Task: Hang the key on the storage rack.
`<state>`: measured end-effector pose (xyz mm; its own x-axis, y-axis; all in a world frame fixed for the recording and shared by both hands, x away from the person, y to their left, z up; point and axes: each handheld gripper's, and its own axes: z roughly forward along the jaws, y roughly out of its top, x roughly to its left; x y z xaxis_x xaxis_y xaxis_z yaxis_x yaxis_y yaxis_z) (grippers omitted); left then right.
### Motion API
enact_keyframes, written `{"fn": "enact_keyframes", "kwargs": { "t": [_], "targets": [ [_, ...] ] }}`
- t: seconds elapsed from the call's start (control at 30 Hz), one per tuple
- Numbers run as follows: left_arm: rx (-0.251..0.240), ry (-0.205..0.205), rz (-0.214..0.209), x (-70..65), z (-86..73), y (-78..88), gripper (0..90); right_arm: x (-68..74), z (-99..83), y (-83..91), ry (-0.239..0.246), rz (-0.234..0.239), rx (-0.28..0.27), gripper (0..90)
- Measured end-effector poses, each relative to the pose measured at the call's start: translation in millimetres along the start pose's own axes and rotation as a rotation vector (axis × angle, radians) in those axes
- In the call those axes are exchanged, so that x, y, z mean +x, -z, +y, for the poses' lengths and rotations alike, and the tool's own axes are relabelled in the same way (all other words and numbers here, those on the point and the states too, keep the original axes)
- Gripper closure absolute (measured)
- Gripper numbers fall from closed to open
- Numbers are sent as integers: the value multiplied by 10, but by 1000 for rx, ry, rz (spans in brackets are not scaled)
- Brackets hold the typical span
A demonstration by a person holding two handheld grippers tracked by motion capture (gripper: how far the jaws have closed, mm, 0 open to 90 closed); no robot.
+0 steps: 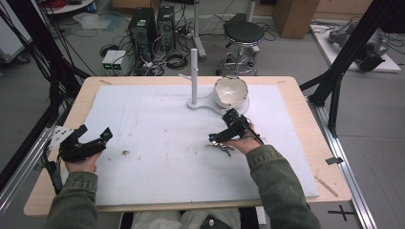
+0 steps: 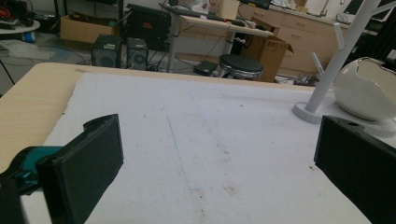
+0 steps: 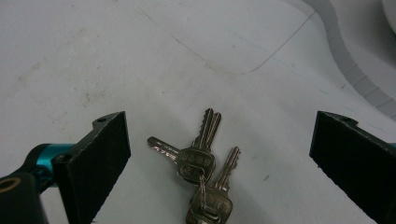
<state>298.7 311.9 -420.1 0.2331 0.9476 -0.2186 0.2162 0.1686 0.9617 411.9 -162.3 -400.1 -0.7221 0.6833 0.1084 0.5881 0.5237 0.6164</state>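
A bunch of silver keys [image 3: 203, 170] on a ring lies flat on the white foam mat [image 3: 140, 60]. My right gripper [image 3: 219, 163] hangs open just above them, one jaw on each side of the bunch. From above, the keys [image 1: 220, 147] lie under the right gripper [image 1: 228, 130], right of the mat's middle. My left gripper [image 1: 90, 138] rests open at the mat's left edge with nothing between its jaws. In its own view the left gripper [image 2: 219, 163] faces bare mat. A white peg stand [image 1: 194, 78] and a white cracked-egg-shaped bowl [image 1: 230, 91] stand at the back.
The mat [image 1: 162, 143] covers most of a wooden table [image 1: 305, 124]. A small dark speck [image 1: 125, 152] lies on the mat near the left gripper. Beyond the table stand a black stool [image 1: 243, 36], computer towers [image 1: 143, 28] and cables on the floor.
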Motion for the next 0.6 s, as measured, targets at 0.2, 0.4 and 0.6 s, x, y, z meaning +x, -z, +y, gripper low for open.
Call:
{"fn": "enact_keyframes", "kwargs": {
  "t": [0.2, 0.4, 0.6],
  "targets": [
    [1, 3, -3, 4, -1, -3, 17, 7, 74, -112, -1, -4, 66, 50],
    [0, 1, -3, 3, -1, -1, 17, 21, 143, -170, -20, 12, 118, 166],
    [7, 1, -1, 3, -3, -4, 17, 48, 170, -249, -21, 5, 189, 251]
  ]
}}
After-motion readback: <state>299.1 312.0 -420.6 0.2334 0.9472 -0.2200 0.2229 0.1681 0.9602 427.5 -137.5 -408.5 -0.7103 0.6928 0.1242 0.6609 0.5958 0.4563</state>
